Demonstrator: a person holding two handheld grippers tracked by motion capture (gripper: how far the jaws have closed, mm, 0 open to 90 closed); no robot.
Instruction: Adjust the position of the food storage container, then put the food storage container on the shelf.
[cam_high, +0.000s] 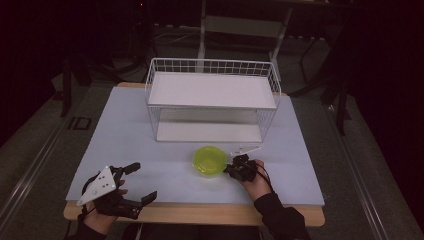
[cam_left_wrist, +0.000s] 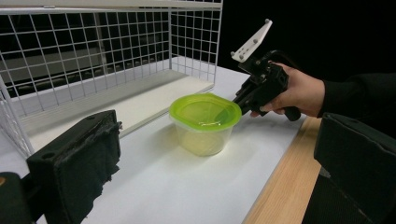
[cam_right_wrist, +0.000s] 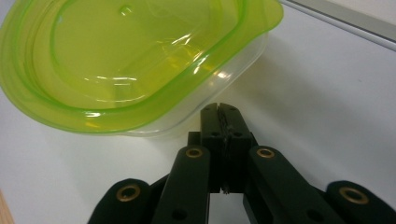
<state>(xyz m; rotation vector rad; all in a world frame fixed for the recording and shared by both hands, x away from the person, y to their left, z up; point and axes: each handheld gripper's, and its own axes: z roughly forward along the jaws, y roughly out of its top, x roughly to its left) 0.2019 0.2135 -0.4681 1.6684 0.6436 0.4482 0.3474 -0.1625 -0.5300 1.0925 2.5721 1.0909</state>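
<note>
The container (cam_left_wrist: 204, 135) looks like clear glossy plastic with a shiny translucent green plastic lid (cam_right_wrist: 135, 60), the rack (cam_high: 212, 100) is white coated wire with smooth matt shelves, the surface (cam_high: 125, 135) is matt white with a wood edge, and the left tongs (cam_left_wrist: 210, 158) have rough black pads.

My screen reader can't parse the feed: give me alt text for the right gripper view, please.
The right gripper, its two black jaws pressed together, points at the side of a clear container capped with a translucent green lid, its tips just under the lid's rim. The container sits on a white table surface.
</note>
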